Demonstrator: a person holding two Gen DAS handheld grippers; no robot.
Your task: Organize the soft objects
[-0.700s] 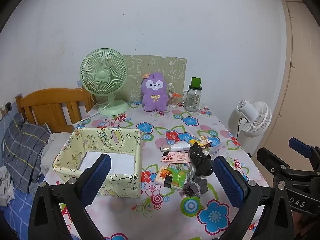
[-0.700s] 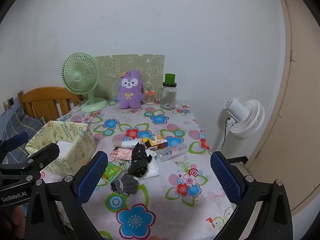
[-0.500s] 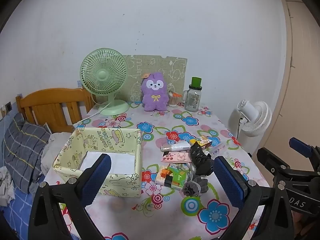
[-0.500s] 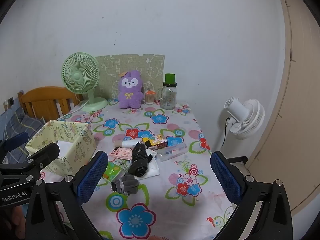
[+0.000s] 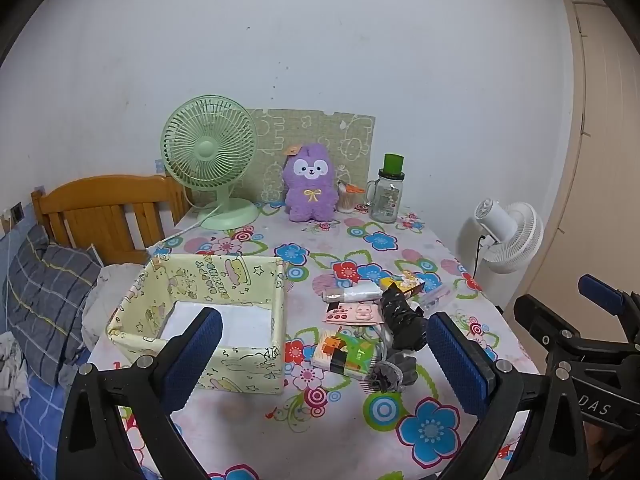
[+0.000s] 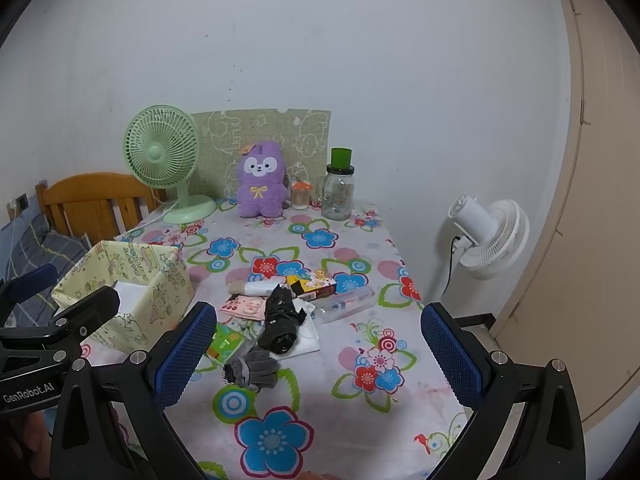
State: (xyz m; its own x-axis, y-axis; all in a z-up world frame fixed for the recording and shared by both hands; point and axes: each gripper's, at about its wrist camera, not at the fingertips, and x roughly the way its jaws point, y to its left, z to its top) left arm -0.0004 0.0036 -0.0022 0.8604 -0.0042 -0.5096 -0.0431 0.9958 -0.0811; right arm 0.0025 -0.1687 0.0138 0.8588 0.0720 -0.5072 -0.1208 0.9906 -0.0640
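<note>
Grey knit glove (image 6: 252,370) lies crumpled on tabletop (image 6: 360,412) beside fabric box (image 6: 132,292) | light, floppy, pinch its bunched middle | left gripper (image 5: 320,364) and right gripper (image 6: 316,352) fingers wide apart, holding nothing

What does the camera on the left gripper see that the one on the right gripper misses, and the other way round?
Only the left wrist view looks down into the yellow fabric box enough to show its white bottom widely, and it shows more of the striped bedding beside the table. Only the right wrist view shows the clear plastic case plainly and the white paper under the black folded umbrella. Both show the purple plush, green fan, glass jar, grey glove and each other's open gripper: right gripper, left gripper.
</note>
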